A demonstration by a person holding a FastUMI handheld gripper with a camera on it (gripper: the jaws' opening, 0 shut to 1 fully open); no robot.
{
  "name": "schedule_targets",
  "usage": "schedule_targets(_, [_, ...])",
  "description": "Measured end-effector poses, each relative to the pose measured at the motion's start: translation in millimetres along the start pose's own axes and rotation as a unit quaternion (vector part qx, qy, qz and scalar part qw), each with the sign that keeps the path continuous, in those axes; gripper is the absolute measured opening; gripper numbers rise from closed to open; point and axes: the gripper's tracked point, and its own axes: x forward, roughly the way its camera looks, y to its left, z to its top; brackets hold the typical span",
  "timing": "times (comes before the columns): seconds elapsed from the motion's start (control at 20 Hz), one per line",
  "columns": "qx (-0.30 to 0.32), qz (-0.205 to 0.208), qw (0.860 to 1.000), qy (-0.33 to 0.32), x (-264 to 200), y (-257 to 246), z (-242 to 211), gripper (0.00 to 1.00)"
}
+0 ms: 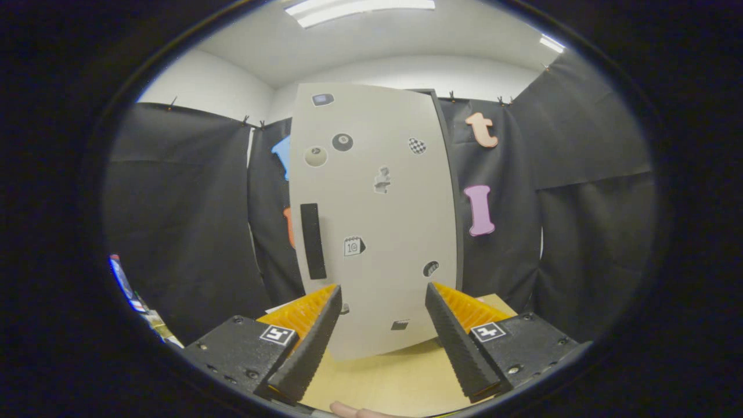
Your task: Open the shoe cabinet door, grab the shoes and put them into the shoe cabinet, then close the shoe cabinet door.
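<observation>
One closed shoe cabinet door (374,220) stands mid-frame beyond the gripper (383,293), its fingers spread and empty. Its upright handle (313,241) lies just above the left finger.

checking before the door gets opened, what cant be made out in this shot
- Inside of the shoe cabinet: hidden by its shut door, gripper view.
- Stickers on the door: too small to read.
- Fingertip between the open tool fingers: cut off by the edge.

Rides on the gripper (383,296), facing forward along spread fingers, close before the shoe cabinet door (377,215) at frame centre.
</observation>
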Motion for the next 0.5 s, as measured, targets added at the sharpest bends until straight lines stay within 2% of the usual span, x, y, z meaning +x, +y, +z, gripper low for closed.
schedule_targets(0.2, [0.038,0.008,0.999,0.005,-31,10,-16,0.96])
schedule_targets(0.5, [0.037,-0.041,0.998,-0.004,-78,-22,-22,0.96])
